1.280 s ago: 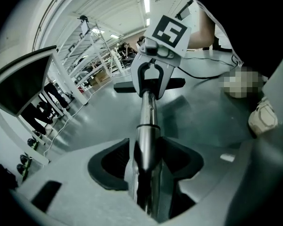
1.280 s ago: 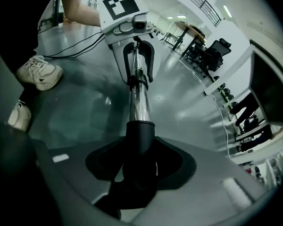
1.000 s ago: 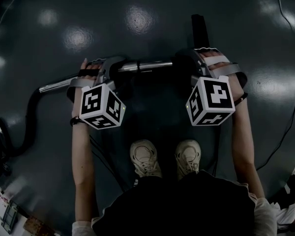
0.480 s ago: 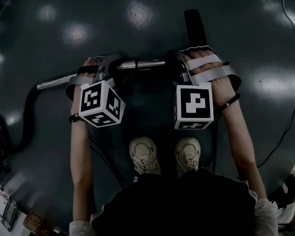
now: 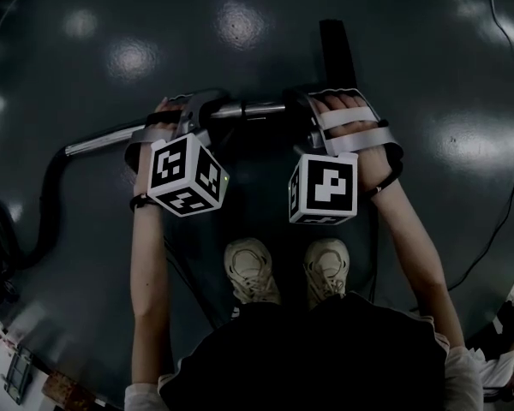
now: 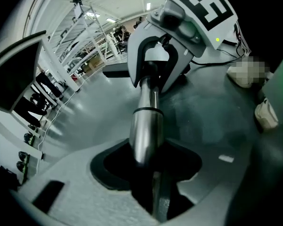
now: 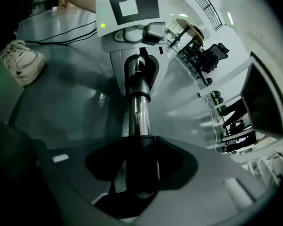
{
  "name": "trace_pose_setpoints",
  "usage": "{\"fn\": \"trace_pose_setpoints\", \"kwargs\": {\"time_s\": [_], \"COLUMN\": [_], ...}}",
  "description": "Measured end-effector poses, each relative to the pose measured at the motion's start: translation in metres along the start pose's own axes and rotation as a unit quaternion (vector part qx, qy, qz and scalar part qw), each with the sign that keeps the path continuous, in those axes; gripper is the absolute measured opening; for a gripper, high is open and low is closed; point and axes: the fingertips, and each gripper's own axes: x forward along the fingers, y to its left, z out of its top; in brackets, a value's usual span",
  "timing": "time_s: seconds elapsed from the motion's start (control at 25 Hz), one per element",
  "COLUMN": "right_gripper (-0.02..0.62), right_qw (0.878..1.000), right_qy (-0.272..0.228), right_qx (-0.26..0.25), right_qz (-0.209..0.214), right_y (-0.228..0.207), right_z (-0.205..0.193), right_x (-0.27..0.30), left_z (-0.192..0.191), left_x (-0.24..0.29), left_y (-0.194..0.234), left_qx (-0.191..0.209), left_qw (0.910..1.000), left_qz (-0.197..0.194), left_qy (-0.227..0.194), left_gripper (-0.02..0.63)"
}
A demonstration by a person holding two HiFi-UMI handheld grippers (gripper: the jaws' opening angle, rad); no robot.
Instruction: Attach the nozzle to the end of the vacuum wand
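The wand [image 5: 248, 110] is a polished metal tube. It is held level in the air above the floor [image 5: 240, 24], just ahead of the person's shoes [image 5: 253, 274]; nothing carries it. The black nozzle [image 5: 337, 51] sits at its right end and points away from the person.

The left tongs [image 5: 195, 114] are clenched on the bare tube. The right tongs [image 5: 313, 118] are clenched on the dark neck of the nozzle, where the tube enters it. Whether the joint is fully seated cannot be told.

Expect the tube to be stiff, light and slippery: grip it near the joint and push along its axis. The hose [image 5: 43, 221] trails from the left end and is likely to drag.
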Motion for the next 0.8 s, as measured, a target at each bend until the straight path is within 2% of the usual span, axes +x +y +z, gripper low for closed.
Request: {"fn": "trace_pose_setpoints", "kwargs": {"time_s": [0.08,0.16,0.24,0.36,0.4,0.44,0.48,0.52,0.56,0.6,0.64,0.68,0.8], "right_gripper": [0.192,0.209,0.284,0.321,0.318,0.31,0.304,0.304,0.299,0.264,0.143,0.011,0.008], "right_qw": [1.0,0.998,0.992,0.987,0.985,0.981,0.976,0.969,0.958,0.94,0.912,0.876,0.751], "right_qy": [-0.007,-0.041,-0.075,-0.075,-0.075,-0.079,-0.087,-0.1,-0.12,-0.147,-0.178,-0.211,-0.315], "right_qx": [0.01,0.053,0.105,0.142,0.157,0.176,0.198,0.225,0.26,0.308,0.367,0.43,0.58], "right_qz": [0.0,0.0,-0.001,-0.005,-0.004,0.0,0.004,0.006,0.001,-0.015,-0.036,-0.053,-0.033], "right_y": [0.0,0.0,-0.005,-0.012,-0.013,-0.014,-0.017,-0.021,-0.029,-0.041,-0.057,-0.074,-0.111], "right_z": [0.003,0.006,0.0,-0.019,-0.024,-0.028,-0.031,-0.033,-0.034,-0.036,-0.038,-0.041,-0.042], "right_x": [0.004,0.005,0.005,0.0,-0.002,-0.005,-0.009,-0.015,-0.023,-0.033,-0.044,-0.054,-0.077], "left_z": [-0.003,-0.005,-0.004,0.001,0.006,0.015,0.028,0.043,0.058,0.07,0.077,0.08,0.079], "left_x": [0.0,-0.001,-0.001,-0.007,-0.017,-0.032,-0.053,-0.078,-0.102,-0.122,-0.135,-0.142,-0.145], "left_y": [0.001,0.0,-0.001,0.0,0.004,0.013,0.027,0.046,0.067,0.085,0.1,0.11,0.128], "left_qx": [-0.001,0.0,-0.005,-0.007,-0.013,-0.036,-0.079,-0.137,-0.198,-0.249,-0.285,-0.31,-0.381], "left_qw": [1.0,0.9998,0.9997,0.9997,0.9992,0.9963,0.9864,0.9635,0.9269,0.8847,0.8482,0.8196,0.7432], "left_qz": [0.008,0.013,0.008,-0.002,0.003,0.016,0.038,0.063,0.09,0.114,0.136,0.163,0.262], "left_qy": [-0.005,-0.012,-0.02,-0.022,-0.038,-0.076,-0.139,-0.221,-0.306,-0.377,-0.425,-0.454,-0.484], "left_gripper": [0.193,0.195,0.203,0.219,0.222,0.227,0.205,0.099,0.011,0.003,0.003,0.003,0.003]}}
